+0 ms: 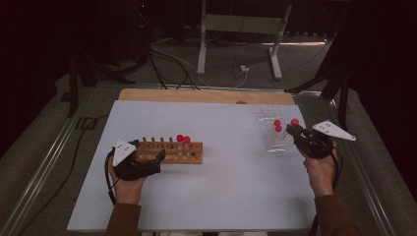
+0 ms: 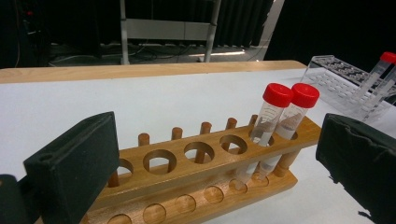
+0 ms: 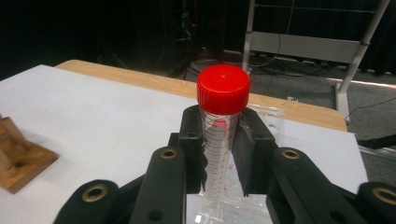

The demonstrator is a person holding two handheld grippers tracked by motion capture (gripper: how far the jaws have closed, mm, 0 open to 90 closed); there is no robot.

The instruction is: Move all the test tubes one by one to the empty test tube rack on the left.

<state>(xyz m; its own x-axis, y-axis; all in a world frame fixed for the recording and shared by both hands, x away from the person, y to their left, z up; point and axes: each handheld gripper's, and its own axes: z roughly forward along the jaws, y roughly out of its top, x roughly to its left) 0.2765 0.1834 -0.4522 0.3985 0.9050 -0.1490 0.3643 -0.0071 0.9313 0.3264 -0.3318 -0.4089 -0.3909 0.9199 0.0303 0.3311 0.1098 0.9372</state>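
A wooden rack (image 1: 194, 153) (image 2: 187, 177) lies left of the table's middle, with two red-capped tubes (image 1: 183, 139) (image 2: 278, 112) standing in holes at its right end. My left gripper (image 1: 147, 150) (image 2: 215, 158) stands open around the rack's left part. Its right pad is apart from the wood. At the right my right gripper (image 1: 296, 130) (image 3: 219, 154) is shut on a clear red-capped tube (image 1: 294, 122) (image 3: 223, 88). It holds the tube upright just above a clear plastic rack (image 1: 273, 140) (image 3: 275, 114).
Two more red-capped tubes (image 1: 278, 125) (image 2: 383, 70) stand in the clear rack. The white table top (image 1: 221, 187) has a wooden strip (image 1: 196, 96) along its far edge. Beyond it are a metal stand (image 1: 236, 29) and cables on the floor.
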